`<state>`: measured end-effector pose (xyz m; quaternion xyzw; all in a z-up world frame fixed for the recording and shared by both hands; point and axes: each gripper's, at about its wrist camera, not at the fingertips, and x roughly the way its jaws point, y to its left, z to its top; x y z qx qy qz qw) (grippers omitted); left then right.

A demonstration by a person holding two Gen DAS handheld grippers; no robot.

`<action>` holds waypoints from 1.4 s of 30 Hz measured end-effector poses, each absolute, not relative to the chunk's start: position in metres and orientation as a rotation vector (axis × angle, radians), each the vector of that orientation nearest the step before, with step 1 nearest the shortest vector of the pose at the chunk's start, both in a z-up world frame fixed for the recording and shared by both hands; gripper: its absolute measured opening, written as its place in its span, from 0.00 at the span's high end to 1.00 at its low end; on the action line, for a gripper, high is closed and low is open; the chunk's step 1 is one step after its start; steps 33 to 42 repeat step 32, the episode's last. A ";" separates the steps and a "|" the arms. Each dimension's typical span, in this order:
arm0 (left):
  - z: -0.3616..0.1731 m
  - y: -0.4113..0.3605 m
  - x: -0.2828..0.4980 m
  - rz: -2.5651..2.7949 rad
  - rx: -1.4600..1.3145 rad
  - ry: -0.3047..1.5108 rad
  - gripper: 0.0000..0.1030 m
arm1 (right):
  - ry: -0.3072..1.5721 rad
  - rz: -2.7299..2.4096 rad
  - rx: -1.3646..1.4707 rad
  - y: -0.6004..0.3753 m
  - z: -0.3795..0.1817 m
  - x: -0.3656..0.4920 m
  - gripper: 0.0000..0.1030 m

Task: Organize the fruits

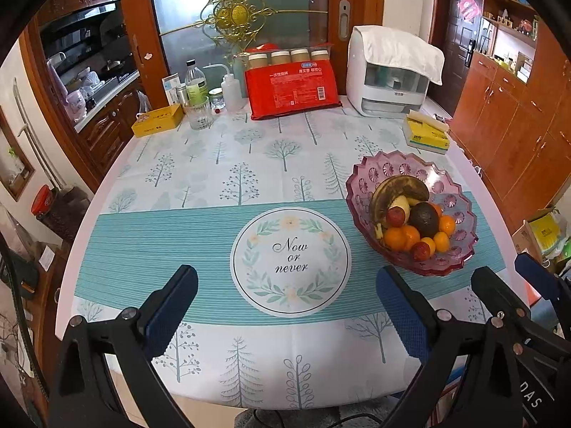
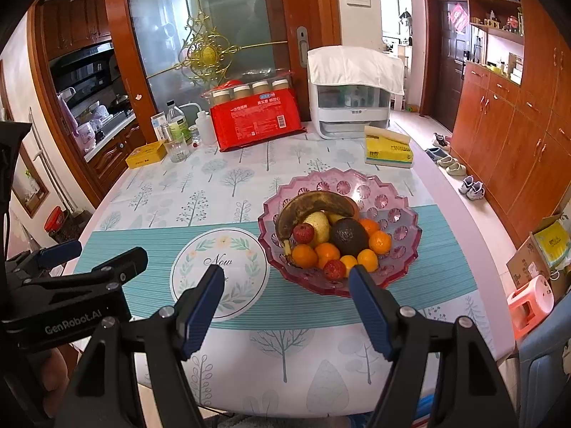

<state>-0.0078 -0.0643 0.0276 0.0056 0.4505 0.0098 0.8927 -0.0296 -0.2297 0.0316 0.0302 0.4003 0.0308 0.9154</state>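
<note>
The fruits [image 2: 328, 239] are sitting piled in a pink glass bowl [image 2: 399, 214] on the worktop [image 2: 249, 356], just past the right tool [image 2: 285, 281]. The right tool is hanging over the near edge of the worktop with its two blue pads spread apart and nothing between them. The left tool [image 1: 285, 285] is hanging beside it, also spread wide and holding nothing, and it is pointing at a round picture [image 1: 291, 260] on the cloth with the words "Now or never". In the bowl a brown banana [image 2: 314, 203] is lying on top, with a dark avocado [image 2: 348, 237], a pale pear [image 2: 319, 226], small oranges [image 2: 305, 255] and red lychees [image 2: 303, 233] around it. Farther back, a red pack [image 2: 257, 121], a white machine [image 2: 349, 107], a yellow tissue pack [image 2: 389, 149], a yellow box [image 2: 146, 155] and some bottles [image 2: 175, 121] are standing along the far side of the worktop.
</note>
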 end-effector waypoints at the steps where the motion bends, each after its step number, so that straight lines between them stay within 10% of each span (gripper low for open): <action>1: 0.027 -0.065 -0.008 0.018 0.011 0.936 0.03 | 0.824 0.062 0.063 -0.230 0.031 -0.030 0.29; 42: 0.018 -0.060 0.001 -0.007 0.011 0.964 0.03 | 0.843 0.046 0.082 -0.228 0.022 -0.025 0.29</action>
